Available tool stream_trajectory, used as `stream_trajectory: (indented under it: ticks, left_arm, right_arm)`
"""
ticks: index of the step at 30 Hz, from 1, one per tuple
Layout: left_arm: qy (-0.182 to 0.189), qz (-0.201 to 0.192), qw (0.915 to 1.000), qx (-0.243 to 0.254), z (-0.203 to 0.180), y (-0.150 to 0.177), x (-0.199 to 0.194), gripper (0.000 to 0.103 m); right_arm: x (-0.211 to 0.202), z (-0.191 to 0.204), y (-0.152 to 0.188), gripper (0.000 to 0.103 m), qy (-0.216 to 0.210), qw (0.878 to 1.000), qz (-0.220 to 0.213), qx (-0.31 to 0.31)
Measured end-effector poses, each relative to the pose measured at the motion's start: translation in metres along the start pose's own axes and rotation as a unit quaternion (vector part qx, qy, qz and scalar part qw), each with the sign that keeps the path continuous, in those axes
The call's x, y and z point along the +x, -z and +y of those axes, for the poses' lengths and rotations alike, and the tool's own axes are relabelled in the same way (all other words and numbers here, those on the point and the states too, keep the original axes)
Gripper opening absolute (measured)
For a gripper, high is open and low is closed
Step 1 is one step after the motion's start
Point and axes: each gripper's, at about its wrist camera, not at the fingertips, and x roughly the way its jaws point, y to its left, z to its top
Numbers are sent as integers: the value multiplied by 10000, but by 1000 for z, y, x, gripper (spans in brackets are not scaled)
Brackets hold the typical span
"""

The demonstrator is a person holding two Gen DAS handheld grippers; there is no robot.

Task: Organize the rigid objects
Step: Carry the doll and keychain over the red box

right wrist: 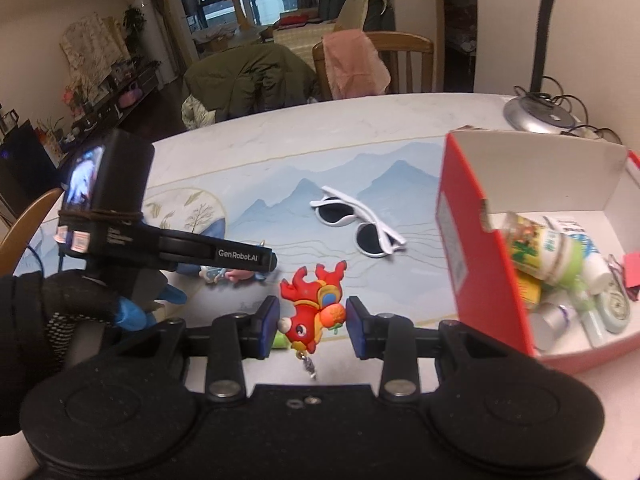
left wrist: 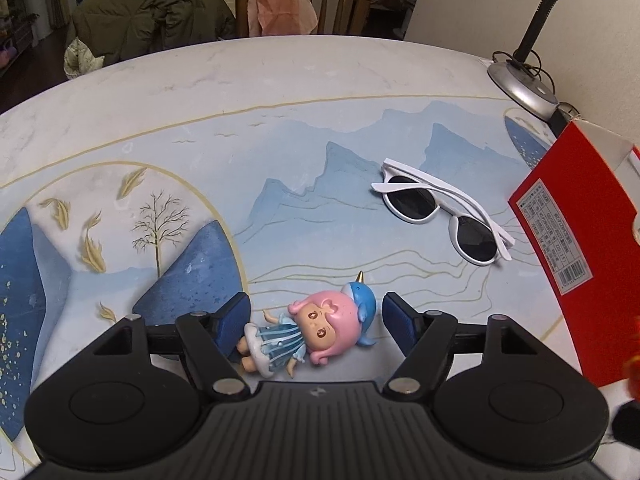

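A pink-haired doll [left wrist: 304,332] in a blue dress and blue unicorn hood lies on the table between the open fingers of my left gripper [left wrist: 316,320]; the left pad touches its skirt. A red toy figure [right wrist: 314,312] sits between the fingers of my right gripper [right wrist: 312,320], whose jaws close around it; whether it is lifted is unclear. White sunglasses [left wrist: 444,216] lie folded further out, also in the right wrist view [right wrist: 360,224]. A red open box [right wrist: 532,248] stands to the right, holding several small bottles and tubes.
The red box [left wrist: 576,240] stands close on the left gripper's right. A desk lamp base [left wrist: 520,84] with its cord stands at the far right corner. Chairs with a pink cloth [left wrist: 280,0] and a green coat [right wrist: 248,76] stand behind the table.
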Motion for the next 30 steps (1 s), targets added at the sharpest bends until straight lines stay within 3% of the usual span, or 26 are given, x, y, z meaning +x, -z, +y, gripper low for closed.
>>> stream_trajectory:
  ticks: [18,19,20,30]
  left_arm:
    - [-274,-175,9989,-328,-10,11,-18,67]
    - [-249,-177,9989,-363,-11,10,-21,65]
    - [-201,-190,9989,-381,-14,10,-26,43]
    - [-151,-89,9992,-356,-40,10,-40,41]
  right_arm:
    - [-49,-67,-12,35,127,9991,-352,193]
    - [-50,-73,-14,35,140,9990,-362,218]
    - [-52,-78,-17,35,163,9989,-373,236]
    - [-67,-136,-40,35,195,9975,-606,308]
